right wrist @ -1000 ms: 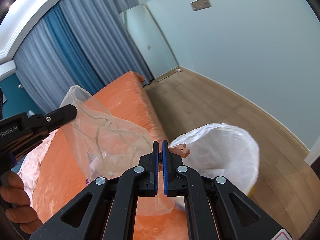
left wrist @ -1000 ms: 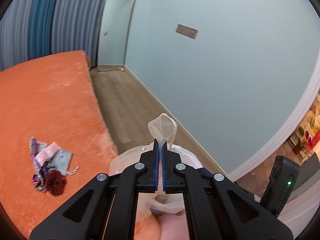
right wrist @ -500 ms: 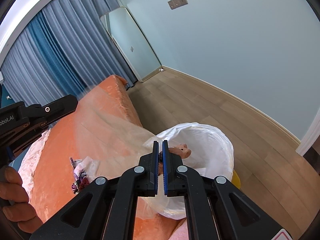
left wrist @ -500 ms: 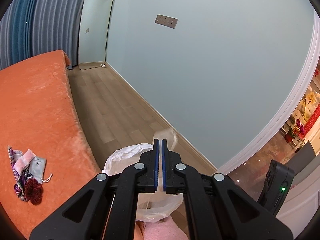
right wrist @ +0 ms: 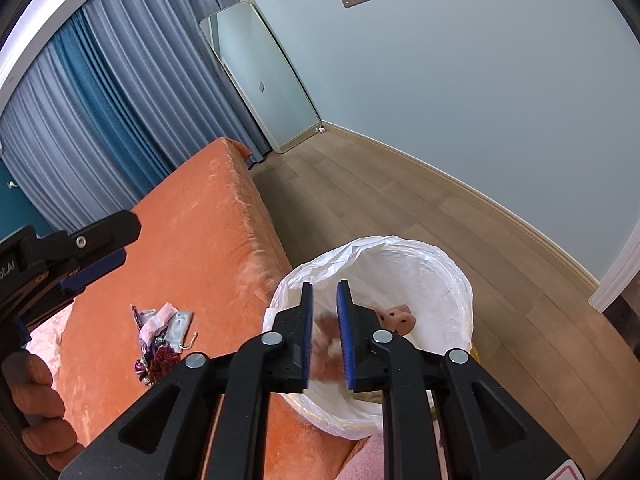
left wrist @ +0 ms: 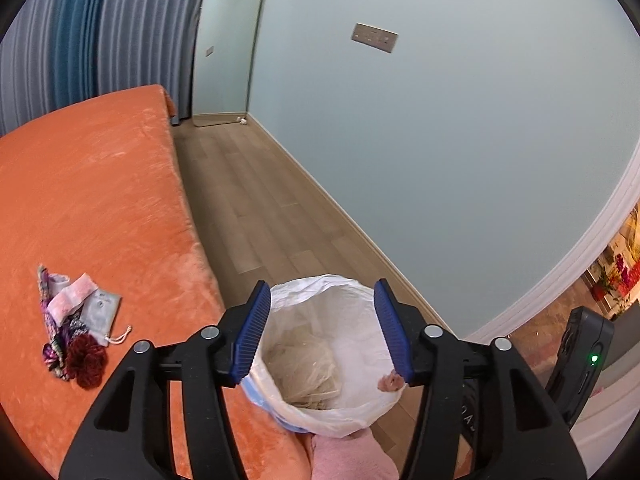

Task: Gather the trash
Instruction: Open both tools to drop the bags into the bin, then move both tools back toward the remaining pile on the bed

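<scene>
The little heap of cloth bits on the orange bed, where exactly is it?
The cloth heap lies on the orange bed, low left in the left wrist view, left of the white-lined bin that stands on the floor beside the bed.

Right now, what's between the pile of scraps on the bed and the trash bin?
Only bare orange bedspread lies between the scrap pile and the lined trash bin; nothing else sits there. Both wrist views show it.

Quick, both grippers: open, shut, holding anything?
Left gripper: jaws opening, nothing between them, above the lined bin.
Right gripper: jaws opening, blurred pink item between them.
</scene>
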Action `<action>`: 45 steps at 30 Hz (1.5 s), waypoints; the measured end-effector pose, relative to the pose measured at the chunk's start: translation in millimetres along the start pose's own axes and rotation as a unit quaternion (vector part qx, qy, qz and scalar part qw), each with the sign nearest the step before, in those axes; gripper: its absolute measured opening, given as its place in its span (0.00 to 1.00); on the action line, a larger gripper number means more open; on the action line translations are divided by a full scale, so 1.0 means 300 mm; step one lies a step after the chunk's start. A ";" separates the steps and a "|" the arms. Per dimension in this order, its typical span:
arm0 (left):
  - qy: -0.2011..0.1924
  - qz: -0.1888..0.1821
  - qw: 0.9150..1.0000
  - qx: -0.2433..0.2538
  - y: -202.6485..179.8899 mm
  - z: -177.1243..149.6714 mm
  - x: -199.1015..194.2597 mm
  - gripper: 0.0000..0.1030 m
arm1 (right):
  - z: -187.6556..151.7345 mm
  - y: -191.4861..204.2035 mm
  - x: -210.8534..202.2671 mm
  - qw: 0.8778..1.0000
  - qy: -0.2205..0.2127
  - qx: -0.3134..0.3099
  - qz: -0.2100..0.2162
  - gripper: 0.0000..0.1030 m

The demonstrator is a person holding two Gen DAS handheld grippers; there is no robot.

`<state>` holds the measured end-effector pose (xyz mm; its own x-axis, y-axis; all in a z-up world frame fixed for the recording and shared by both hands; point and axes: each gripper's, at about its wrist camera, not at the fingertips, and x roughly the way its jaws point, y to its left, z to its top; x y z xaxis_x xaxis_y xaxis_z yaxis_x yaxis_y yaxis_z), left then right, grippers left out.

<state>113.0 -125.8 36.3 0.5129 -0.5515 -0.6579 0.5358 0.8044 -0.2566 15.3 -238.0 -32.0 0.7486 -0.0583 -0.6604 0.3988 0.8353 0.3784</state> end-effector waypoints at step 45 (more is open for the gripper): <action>-0.012 0.105 0.985 -0.136 0.557 -0.174 -0.212 0.64 | -0.154 0.463 0.121 0.990 0.057 -0.126 0.034 0.55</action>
<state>134.9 55.3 -1.8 0.6107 -0.3683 -0.7010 0.2175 0.9292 -0.2987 73.5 -98.9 -33.4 0.6993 0.0535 -0.7128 0.1934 0.9458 0.2608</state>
